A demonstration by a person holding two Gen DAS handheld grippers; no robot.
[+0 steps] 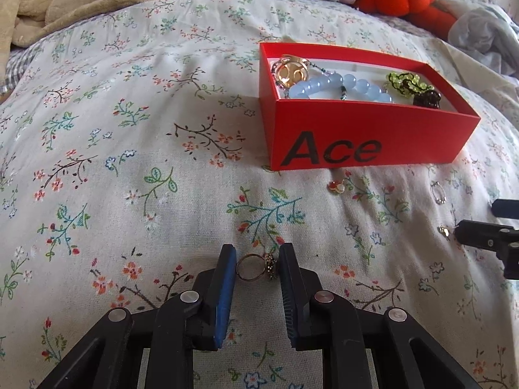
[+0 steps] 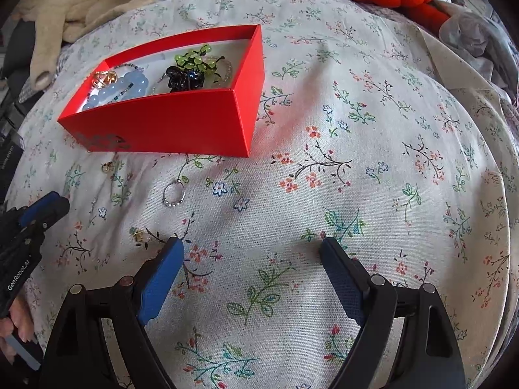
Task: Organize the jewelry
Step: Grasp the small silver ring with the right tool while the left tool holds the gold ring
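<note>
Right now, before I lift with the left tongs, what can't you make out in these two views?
- Grip on the thin gold ring with dark ornament: left wrist view shows it between the left tongs, but pad contact is unclear.
- Floor of the red cardboard box: hidden by its near wall and the pale blue bead bracelet.
- Small gold charm: too small to identify.
- Right tongs: cut off at the left wrist view's edge.

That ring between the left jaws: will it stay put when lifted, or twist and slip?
The ring is a thin metal band with a bulky ornament on one side, so it is probably rigid but top-heavy and may swivel. The left gripper pinches it across band and ornament; smooth metal could slide. If dropped, the soft bedspread should stop rolling.
</note>
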